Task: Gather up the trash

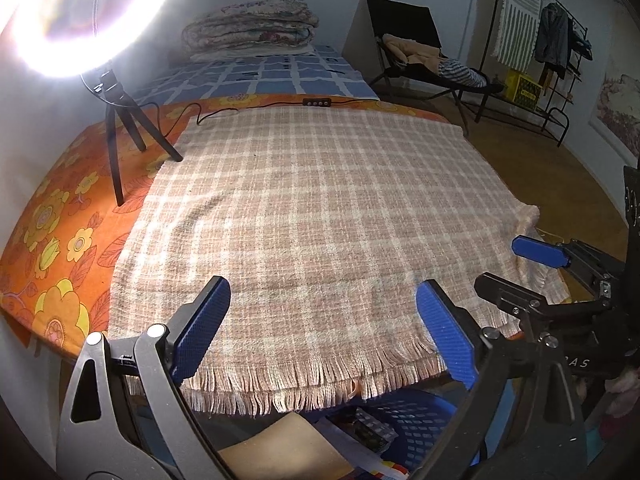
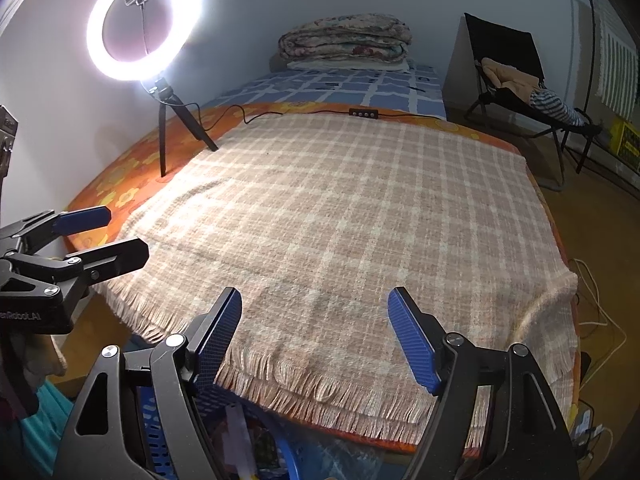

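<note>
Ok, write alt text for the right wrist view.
The open, empty right gripper hovers over the fringed edge of a plaid blanket on a bed. A lit ring light stands far left; a blue basket with scraps sits below.

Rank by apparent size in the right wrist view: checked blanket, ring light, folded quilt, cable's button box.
1. Checked blanket
2. Ring light, though nearer than the quilt
3. Folded quilt, roughly similar
4. Button box
</note>
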Motion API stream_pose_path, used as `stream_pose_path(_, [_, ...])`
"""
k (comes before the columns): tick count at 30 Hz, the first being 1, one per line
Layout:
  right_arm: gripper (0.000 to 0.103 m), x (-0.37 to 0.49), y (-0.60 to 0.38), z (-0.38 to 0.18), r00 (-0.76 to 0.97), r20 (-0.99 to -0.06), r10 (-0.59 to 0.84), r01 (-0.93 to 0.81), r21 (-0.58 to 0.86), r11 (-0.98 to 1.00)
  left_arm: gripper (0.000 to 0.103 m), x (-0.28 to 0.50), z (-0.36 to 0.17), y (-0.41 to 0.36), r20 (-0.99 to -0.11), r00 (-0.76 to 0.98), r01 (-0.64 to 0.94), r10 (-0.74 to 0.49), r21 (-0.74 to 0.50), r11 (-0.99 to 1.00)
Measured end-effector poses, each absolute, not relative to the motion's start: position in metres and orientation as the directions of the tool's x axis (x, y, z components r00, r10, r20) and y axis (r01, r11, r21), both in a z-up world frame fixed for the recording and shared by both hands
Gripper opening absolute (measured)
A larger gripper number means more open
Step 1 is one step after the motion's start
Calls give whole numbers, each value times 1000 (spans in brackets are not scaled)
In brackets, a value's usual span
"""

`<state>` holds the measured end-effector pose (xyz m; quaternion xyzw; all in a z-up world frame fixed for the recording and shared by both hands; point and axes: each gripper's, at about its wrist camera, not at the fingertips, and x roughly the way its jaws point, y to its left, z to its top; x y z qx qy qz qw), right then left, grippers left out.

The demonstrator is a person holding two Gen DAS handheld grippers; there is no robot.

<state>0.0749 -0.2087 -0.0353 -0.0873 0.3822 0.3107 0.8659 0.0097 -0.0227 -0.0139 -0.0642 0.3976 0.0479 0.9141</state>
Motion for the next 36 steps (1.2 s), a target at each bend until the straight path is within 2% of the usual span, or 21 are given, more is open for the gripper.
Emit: stream_pose_path(36, [77, 73, -209, -39, 523, -719, 458, -602, 68, 796, 97, 5, -20, -23, -748, 663, -161, 32, -101, 982])
